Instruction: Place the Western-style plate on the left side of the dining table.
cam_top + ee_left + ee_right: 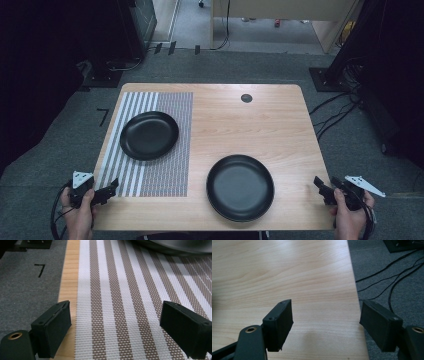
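The nearer black plate (240,187) sits on the bare wood toward the person's edge of the table (260,115), right of centre, upright and empty; the second black plate (149,135) rests farther back on the striped placemat (165,170), the two well apart. Judging by where the hands wait, these plates are the work in hand; the right gripper (320,186) hangs at the table's right edge, near the closer plate but not touching it, its jaws spread wide with nothing between them; in the right gripper view (325,322) one jaw stands over the wood and the other over the carpet. The left gripper (111,188) hovers at the near left corner of the mat, jaws likewise released and empty; its own view (115,332) looks along the stripes toward the far plate's rim (175,246).

The likely trouble is the rim: it is low, glossy and sloped (a poor surface for flat pads), so a shallow bite could slip and let the plate drop back or skid toward the near edge, which lies close; a push rather than a pinch would slide it over the smooth wood. On the mat, a jaw dug under the far plate might snag the weave and drag the mat along. The trailing cables (55,215) could also catch as the hands swing inward.
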{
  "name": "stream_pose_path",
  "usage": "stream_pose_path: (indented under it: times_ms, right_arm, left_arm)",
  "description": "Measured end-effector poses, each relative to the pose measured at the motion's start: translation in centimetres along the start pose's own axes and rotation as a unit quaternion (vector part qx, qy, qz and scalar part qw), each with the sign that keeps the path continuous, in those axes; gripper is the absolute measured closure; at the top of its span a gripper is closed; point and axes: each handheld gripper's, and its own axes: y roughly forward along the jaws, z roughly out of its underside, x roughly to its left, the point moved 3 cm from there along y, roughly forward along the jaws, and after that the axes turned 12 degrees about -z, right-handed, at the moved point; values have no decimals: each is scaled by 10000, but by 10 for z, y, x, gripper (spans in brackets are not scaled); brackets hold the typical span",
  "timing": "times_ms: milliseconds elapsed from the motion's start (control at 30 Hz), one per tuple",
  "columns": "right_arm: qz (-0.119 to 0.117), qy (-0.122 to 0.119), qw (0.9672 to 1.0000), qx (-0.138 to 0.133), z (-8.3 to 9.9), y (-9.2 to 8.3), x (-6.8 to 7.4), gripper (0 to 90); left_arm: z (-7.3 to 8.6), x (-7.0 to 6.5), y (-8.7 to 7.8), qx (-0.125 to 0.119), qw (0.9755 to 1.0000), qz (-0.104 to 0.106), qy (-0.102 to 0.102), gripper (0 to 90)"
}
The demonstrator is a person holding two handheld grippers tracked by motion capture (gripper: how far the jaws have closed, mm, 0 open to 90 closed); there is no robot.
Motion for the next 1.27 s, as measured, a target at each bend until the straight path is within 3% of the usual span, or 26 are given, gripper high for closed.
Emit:
stream_pose_path:
  times_ms: [333, 400, 600, 833, 1267]
  right_arm:
    - [6, -213, 9994, 275, 3, 6, 6, 245]
    - [28, -369, 9983, 448, 3, 10, 8, 220]
    - [97, -552, 9969, 552, 4, 12, 12, 201]
    - [390, -957, 9915, 787, 6, 17, 20, 178]
    - [372, -968, 9915, 789, 6, 18, 20, 177]
  left_arm:
    - [1, -3, 1, 32, 9999, -11, 99, 96]
    - [2, -3, 1, 48, 9999, -24, 133, 96]
    - [2, -5, 2, 79, 9996, -106, 248, 92]
    - [2, -6, 2, 95, 9994, -126, 304, 87]
    - [2, -6, 2, 96, 9994, -111, 318, 86]
